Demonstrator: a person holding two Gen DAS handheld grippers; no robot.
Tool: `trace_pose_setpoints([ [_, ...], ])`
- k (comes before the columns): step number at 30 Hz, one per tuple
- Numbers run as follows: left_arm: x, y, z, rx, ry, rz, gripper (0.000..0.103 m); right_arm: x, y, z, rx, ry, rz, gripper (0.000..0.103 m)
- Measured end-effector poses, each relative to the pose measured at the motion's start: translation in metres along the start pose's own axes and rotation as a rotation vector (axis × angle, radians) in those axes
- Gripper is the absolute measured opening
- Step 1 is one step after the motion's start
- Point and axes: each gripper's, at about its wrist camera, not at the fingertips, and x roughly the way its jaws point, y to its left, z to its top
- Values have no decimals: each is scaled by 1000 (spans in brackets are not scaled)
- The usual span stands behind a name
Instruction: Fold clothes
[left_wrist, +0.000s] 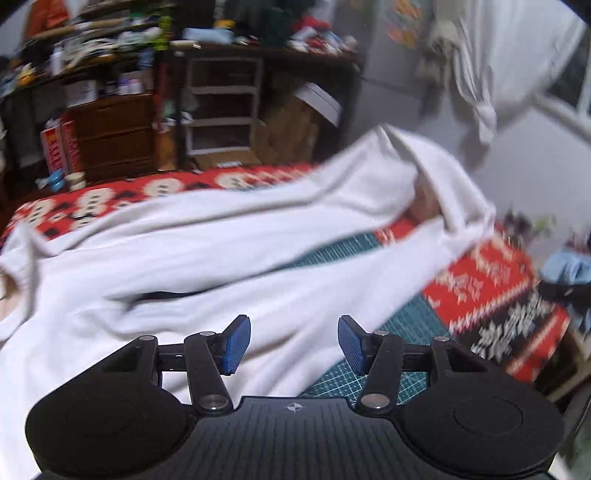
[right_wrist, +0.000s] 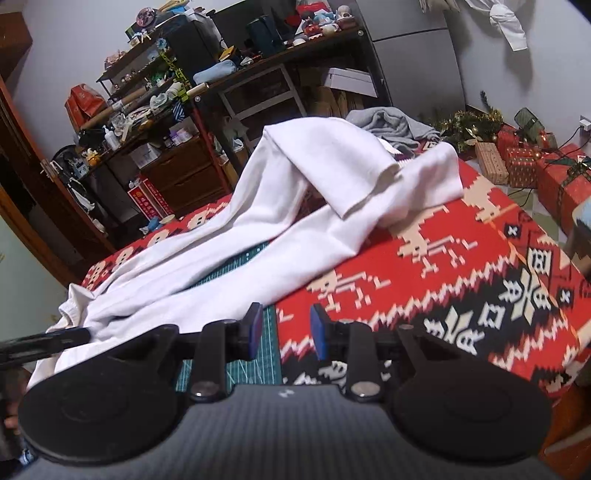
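A long white garment (left_wrist: 221, 258) lies crumpled across the table, over a green cutting mat (left_wrist: 402, 332) and a red patterned cloth (left_wrist: 476, 280). The left wrist view is blurred. My left gripper (left_wrist: 294, 326) hovers over the garment's near part, open, with nothing between its blue pads (left_wrist: 236, 343). In the right wrist view the white garment (right_wrist: 295, 206) runs from the near left corner to a folded-over heap at the far end. My right gripper (right_wrist: 286, 319) is open and empty above the seam between the cutting mat (right_wrist: 236, 266) and the patterned cloth (right_wrist: 443, 266), just right of the garment.
Cluttered shelves (right_wrist: 155, 96) and a wooden chest of drawers (left_wrist: 114, 136) stand behind the table. A grey garment (right_wrist: 391, 125) lies at the far end. Wrapped gift boxes (right_wrist: 524, 166) sit on the floor at the right. A white cloth (left_wrist: 476, 92) hangs on the wall.
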Motion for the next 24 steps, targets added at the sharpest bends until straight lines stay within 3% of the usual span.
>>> trace_pose_setpoints([
  [4,28,-6,-5,-2,54,-31,48,-4,-11,-4,30,28,21,31],
  [7,34,-7,-7,11,81,-35,18,-3,-18,-4,61,43,39,31],
  [8,34,-8,-9,16,90,-31,2,-2,-19,-5,66,46,42,31],
  [13,15,-20,-18,63,77,-70,2,10,-17,-8,85,66,57,31],
  [19,-21,-39,-56,149,86,-166,2,27,-1,-13,96,85,91,31],
  [24,-24,-36,-90,116,131,-173,2,46,13,-22,84,110,83,31],
])
